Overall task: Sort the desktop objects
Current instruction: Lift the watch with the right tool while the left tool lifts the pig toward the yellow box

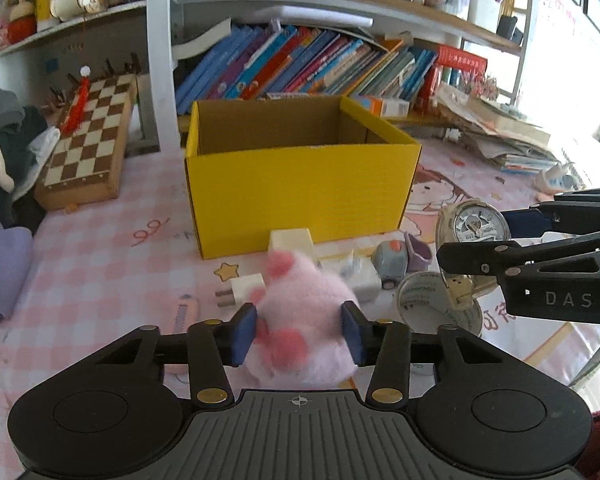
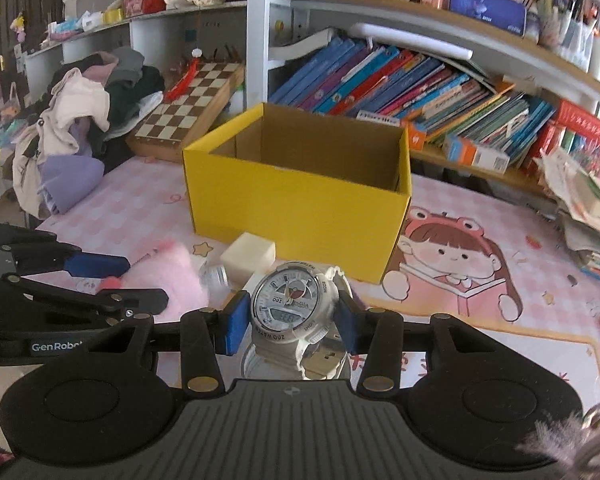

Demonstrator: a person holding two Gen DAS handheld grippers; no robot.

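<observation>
left tongs (image 1: 300,334) grip plush (image 1: 304,312) | right tongs (image 2: 292,322) grip watch (image 2: 294,306) | pink checked mat (image 1: 100,248) | bookshelves (image 2: 420,80)

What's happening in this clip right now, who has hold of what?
A person is sorting desk clutter with two handheld grippers. The left gripper is closed on a pink plush toy, and the right gripper is clamped on a white wristwatch. Both sit just in front of the open yellow box, which looks empty from here. A charger plug and other small items still lie on the pink mat.
</observation>
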